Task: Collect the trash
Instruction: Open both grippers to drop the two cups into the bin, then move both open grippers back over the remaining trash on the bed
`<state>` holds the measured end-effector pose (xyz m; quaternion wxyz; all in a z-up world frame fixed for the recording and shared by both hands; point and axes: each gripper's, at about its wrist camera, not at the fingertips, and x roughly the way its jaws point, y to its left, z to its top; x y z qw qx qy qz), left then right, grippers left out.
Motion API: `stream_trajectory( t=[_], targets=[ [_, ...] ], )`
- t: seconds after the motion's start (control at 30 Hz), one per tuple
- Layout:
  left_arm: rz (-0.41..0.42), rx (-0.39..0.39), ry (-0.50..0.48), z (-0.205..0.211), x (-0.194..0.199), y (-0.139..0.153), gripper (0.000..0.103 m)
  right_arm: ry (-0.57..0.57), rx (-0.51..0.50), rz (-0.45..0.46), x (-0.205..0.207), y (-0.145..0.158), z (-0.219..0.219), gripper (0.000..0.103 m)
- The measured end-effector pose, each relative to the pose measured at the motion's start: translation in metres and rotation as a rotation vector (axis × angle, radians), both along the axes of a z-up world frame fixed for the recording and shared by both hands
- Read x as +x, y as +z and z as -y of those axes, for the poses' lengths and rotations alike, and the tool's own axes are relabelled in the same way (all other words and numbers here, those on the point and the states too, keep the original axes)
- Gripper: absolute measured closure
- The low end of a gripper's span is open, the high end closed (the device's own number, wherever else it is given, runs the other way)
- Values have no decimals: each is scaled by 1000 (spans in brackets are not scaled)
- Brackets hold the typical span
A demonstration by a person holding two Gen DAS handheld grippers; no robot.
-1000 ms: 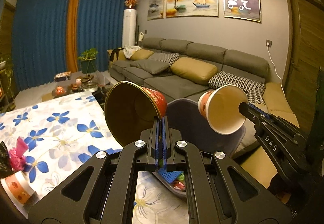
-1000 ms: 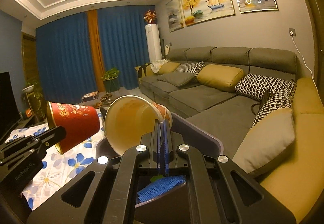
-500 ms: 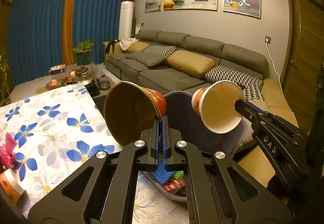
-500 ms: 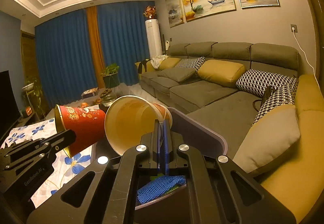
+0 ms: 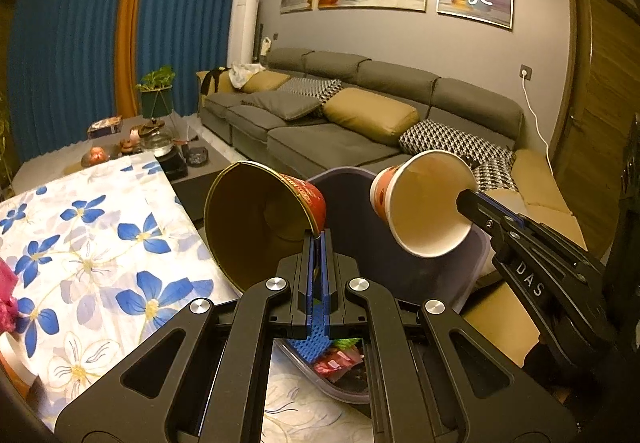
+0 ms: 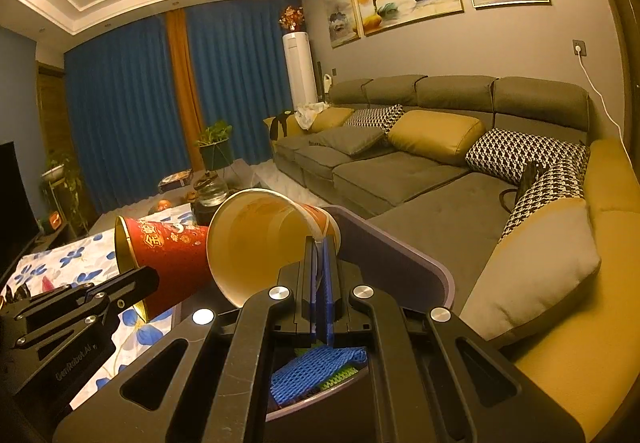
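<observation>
My left gripper (image 5: 318,239) is shut on the rim of a red paper cup (image 5: 260,219), held on its side over the near edge of a purple trash bin (image 5: 472,267). My right gripper (image 6: 319,243) is shut on the rim of a white and orange paper cup (image 6: 260,247), also on its side above the bin (image 6: 400,255). The white cup (image 5: 424,203) and right gripper (image 5: 466,201) show at right in the left wrist view. The red cup (image 6: 168,255) and left gripper (image 6: 148,279) show at left in the right wrist view. Blue foam netting (image 6: 312,371) and wrappers (image 5: 336,359) lie in the bin.
A table with a blue-flowered cloth (image 5: 80,243) lies to the left, with pink trash (image 5: 6,295) at its left edge. A grey sofa (image 5: 340,131) with cushions runs behind and to the right. A low tea table (image 5: 160,151) stands beyond the table.
Both grippers have moved with their cups toward each other and further over the bin. More of the bin's contents now shows below the fingers.
</observation>
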<state>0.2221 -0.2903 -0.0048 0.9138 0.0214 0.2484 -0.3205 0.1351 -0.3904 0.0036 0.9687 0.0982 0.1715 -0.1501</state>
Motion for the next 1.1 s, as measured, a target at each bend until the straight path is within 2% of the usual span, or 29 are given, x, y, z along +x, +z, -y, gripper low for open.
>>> stream_trajectory(
  t=[0.2,0.27,0.3,0.37,0.4,0.43,0.6,0.63,0.67,0.83,1.1],
  targets=[
    [-17,16,-21,3,3,-8,100,1,14,6,1,-2,1,99],
    [-19,23,-30,4,3,-10,98,-2,26,7,2,0,3,99],
    [-18,28,-25,3,4,-10,92,-1,33,12,1,0,6,98],
    [-24,23,-12,-1,5,-10,76,-4,55,19,0,0,10,91],
    [-26,14,-4,-4,5,-10,64,-5,60,22,0,0,11,89],
    [-27,3,10,-8,6,-9,57,-6,67,26,-1,1,13,82],
    [-16,-27,103,-32,4,-3,36,-5,65,51,-8,7,9,69],
    [-9,-31,121,-36,2,-1,31,-6,61,60,-10,8,8,59],
    [-3,-33,138,-40,-1,1,29,-9,50,75,-15,11,5,49],
    [35,-43,244,-69,-16,11,16,0,34,100,-29,18,-7,31],
    [59,12,369,-107,-42,12,12,39,13,72,-40,13,-36,26]
  ],
)
